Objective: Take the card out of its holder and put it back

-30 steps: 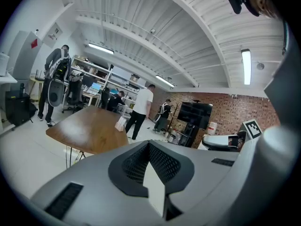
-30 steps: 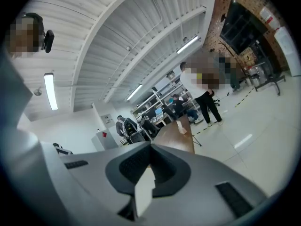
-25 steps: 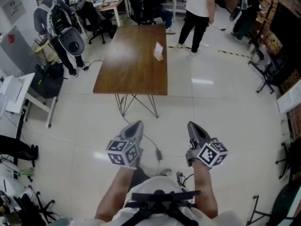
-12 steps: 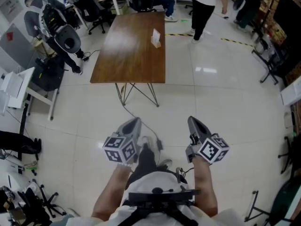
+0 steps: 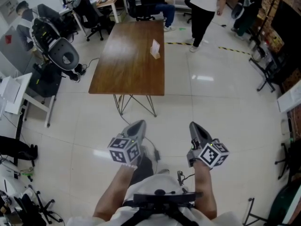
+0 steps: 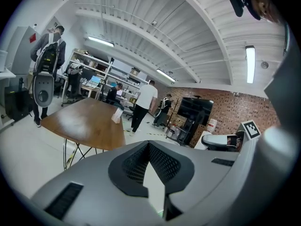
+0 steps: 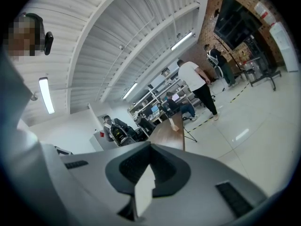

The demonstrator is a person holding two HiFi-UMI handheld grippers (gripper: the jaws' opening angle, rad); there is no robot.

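Both empty, left tongs (image 5: 138, 125) and right tongs (image 5: 194, 126) stay closed; table (image 5: 127, 55) seems barely shifted.

Glossy brown wooden table (image 5: 129, 60), shiny tiled floor (image 5: 211, 107) — left gripper (image 5: 137, 124) with matt grey plastic claw.

Floor (image 5: 221, 117): pale glossy tiles, with a yellow-and-black tape line (image 5: 233, 50) at the far end.
Long wooden tabletop (image 5: 129, 62) on thin wire legs, centre.
White desk (image 5: 16, 95) at left; black office chairs (image 5: 91, 14) beyond.
Brick wall (image 6: 225, 111) bearing a dark screen (image 6: 195, 108).
White ribbed vaulted ceiling (image 6: 188, 27) with strip lights (image 6: 249, 64).
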